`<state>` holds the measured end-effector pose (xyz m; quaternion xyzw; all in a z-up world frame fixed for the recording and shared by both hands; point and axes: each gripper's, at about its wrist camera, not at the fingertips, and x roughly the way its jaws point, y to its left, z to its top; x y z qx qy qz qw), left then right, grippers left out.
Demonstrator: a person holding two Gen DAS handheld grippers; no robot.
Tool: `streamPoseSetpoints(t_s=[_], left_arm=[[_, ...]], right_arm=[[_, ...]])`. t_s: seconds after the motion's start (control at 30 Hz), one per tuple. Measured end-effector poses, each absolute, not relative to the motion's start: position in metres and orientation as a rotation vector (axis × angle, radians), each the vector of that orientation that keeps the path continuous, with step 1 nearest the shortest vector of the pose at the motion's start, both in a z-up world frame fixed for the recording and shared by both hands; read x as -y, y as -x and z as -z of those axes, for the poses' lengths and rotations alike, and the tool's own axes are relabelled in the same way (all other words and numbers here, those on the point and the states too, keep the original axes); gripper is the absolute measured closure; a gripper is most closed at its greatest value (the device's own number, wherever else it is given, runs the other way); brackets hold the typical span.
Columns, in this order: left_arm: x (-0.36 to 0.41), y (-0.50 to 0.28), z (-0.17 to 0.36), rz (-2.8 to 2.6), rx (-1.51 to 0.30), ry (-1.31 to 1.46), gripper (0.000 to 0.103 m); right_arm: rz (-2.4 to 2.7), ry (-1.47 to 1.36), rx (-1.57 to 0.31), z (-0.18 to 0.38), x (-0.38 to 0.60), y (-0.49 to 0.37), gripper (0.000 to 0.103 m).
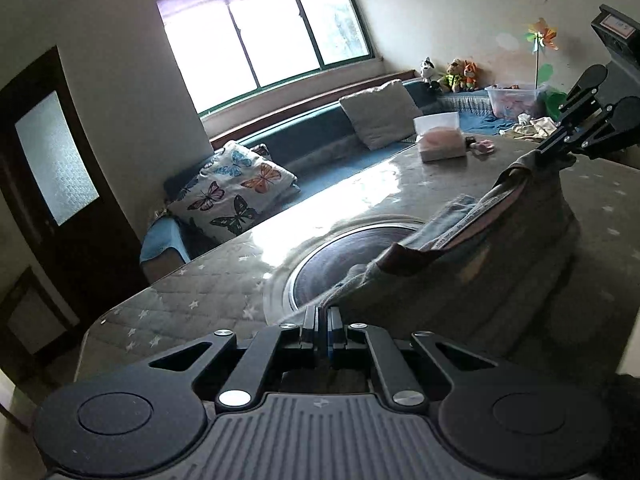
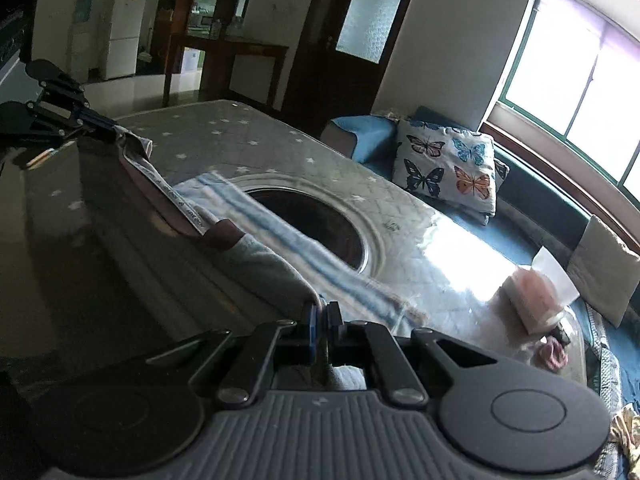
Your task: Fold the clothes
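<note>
Left tool [image 1: 322,320] and right tool [image 2: 319,316] each pinch the garment's [image 1: 520,248] edge above the table [image 1: 192,292].

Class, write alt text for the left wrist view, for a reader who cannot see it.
Two grippers hold a grey garment stretched above a star-patterned table: the left gripper pinches one corner up close, the right gripper another farther off. Behind are a butterfly cushion and a bright window.

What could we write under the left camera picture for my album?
Two grippers, left gripper and right gripper, hold a grey garment up over the starry table.
</note>
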<state>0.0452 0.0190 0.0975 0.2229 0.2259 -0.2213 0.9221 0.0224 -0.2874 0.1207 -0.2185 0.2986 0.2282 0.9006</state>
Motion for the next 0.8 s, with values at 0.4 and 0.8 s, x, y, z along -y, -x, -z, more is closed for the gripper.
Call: streamPoseSetpoints(t_s=[0.4,0.8], left_arm=[[-0.020,-0.172,-0.060,0.480,-0.623,-0.402,0.099],[-0.030,-0.228,-0.022,0.357,-0.744,-0.284,0.091]], right_arm=[[-0.439,0.430,-0.741,-0.070,0.281,-0.158,0.099],[-0.341,0.223,-0.813,-0.011,0.296,-0.210,0.091]])
